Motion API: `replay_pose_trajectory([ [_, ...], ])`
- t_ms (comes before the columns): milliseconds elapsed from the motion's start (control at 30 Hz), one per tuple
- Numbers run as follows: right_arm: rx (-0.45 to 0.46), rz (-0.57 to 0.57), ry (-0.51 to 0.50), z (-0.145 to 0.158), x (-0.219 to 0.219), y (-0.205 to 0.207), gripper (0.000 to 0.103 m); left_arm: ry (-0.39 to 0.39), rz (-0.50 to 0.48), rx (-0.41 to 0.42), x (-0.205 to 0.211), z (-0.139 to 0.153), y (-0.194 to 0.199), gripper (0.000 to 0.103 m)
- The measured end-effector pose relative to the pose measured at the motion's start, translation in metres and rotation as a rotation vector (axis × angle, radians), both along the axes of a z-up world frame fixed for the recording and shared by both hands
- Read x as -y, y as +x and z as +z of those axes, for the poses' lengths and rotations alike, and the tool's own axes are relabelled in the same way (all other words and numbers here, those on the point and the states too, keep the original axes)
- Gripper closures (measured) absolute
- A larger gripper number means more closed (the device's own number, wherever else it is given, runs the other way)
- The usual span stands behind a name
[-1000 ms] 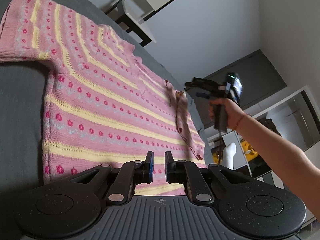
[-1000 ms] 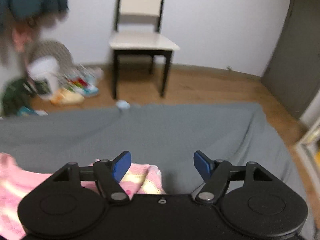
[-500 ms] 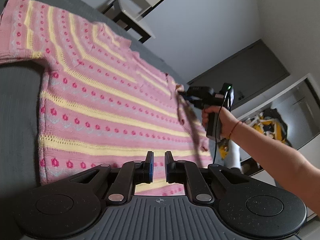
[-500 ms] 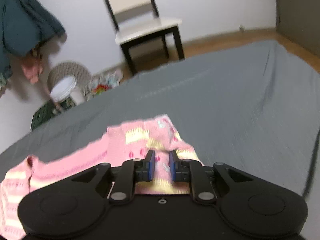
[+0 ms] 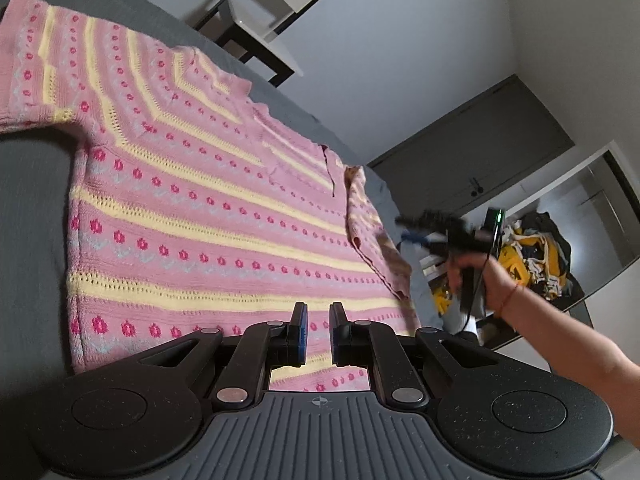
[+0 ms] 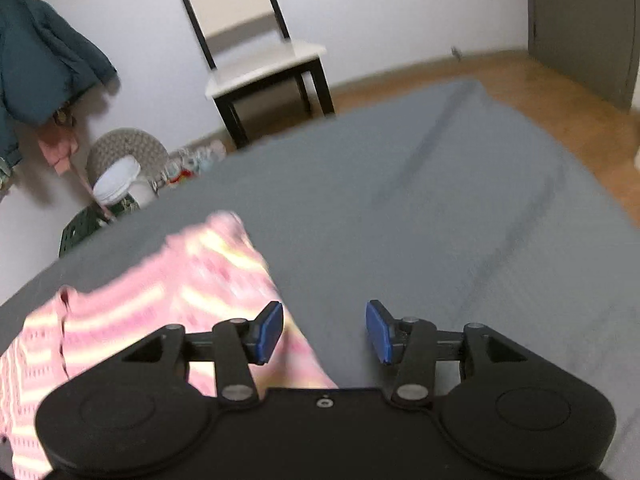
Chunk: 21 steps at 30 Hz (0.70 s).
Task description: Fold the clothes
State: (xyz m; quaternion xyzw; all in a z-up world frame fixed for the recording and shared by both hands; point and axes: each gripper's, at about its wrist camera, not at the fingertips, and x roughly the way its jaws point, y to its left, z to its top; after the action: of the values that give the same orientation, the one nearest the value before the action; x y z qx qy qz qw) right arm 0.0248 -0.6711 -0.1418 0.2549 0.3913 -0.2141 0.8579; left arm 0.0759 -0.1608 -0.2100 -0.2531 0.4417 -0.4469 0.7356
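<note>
A pink sweater [image 5: 208, 216] with yellow stripes and red dots lies spread flat on the grey bed [image 5: 32, 208]. My left gripper [image 5: 318, 332] hovers over its near hem, pads almost together, and I see nothing pinched between them. The sweater's right sleeve [image 5: 372, 240] is rumpled and turned in at the sweater's right edge. Just right of that sleeve a hand holds my right gripper [image 5: 432, 232], blurred by motion. In the right wrist view that gripper [image 6: 325, 332] is open above bare sheet. The sleeve [image 6: 180, 296] lies under and beside its left finger [image 6: 268, 332].
A black chair with a white seat [image 6: 264, 68] stands past the bed's far side, with a basket and clutter [image 6: 124, 168] on the floor beside it. A dark door [image 5: 480, 140] and a shelf with yellow clothes [image 5: 536, 256] are off the bed's right end. Bare grey sheet [image 6: 460, 208] fills the right.
Half a second ago my right gripper was shut at the sleeve; now it is open and has drawn back to the right, leaving the sleeve lying. My left gripper has barely moved.
</note>
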Motion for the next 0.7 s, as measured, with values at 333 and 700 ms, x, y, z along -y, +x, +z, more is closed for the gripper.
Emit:
replay_pose_trajectory([
  [333, 0.002, 0.025, -0.057, -0.021, -0.027, 0.000, 0.092, 0.068, -0.002, 0.006, 0.004, -0.004, -0.003, 0.094],
  [700, 0.195, 0.029, -0.170, 0.013, -0.054, 0.014, 0.047, 0.053, -0.009, -0.008, 0.004, -0.007, -0.004, 0.094],
])
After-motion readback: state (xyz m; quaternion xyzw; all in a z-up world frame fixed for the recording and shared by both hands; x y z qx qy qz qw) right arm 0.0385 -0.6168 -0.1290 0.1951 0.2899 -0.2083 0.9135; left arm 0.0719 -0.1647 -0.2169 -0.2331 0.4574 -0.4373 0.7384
